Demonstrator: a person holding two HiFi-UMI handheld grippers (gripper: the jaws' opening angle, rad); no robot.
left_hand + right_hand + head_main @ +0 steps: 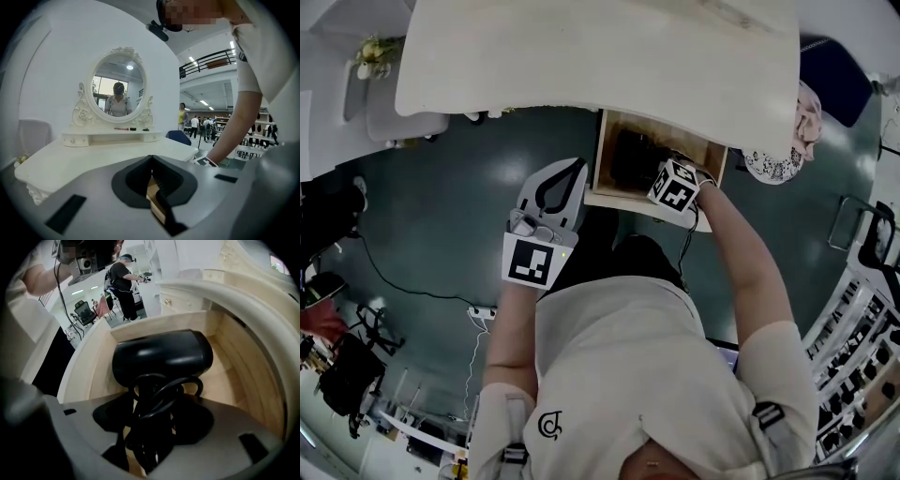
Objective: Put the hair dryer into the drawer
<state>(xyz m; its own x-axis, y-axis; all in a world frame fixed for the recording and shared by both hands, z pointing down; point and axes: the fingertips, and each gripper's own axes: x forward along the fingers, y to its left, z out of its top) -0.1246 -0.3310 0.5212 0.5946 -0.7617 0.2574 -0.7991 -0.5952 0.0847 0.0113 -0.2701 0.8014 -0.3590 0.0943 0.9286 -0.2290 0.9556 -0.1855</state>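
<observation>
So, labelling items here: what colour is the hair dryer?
The hair dryer is black, clearest in the right gripper view.

just one black hair dryer (161,352), one looped cord (161,392), one open wooden drawer (234,366), one white desk (581,56), one oval mirror (119,86), one blue chair (179,136) off to the side, two claws, left claw (577,165) plus right claw (152,413)

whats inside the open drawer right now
A black hair dryer, its cord coiled up, held in the right gripper. The drawer floor beneath it is covered; bare wood shows around it.
</observation>
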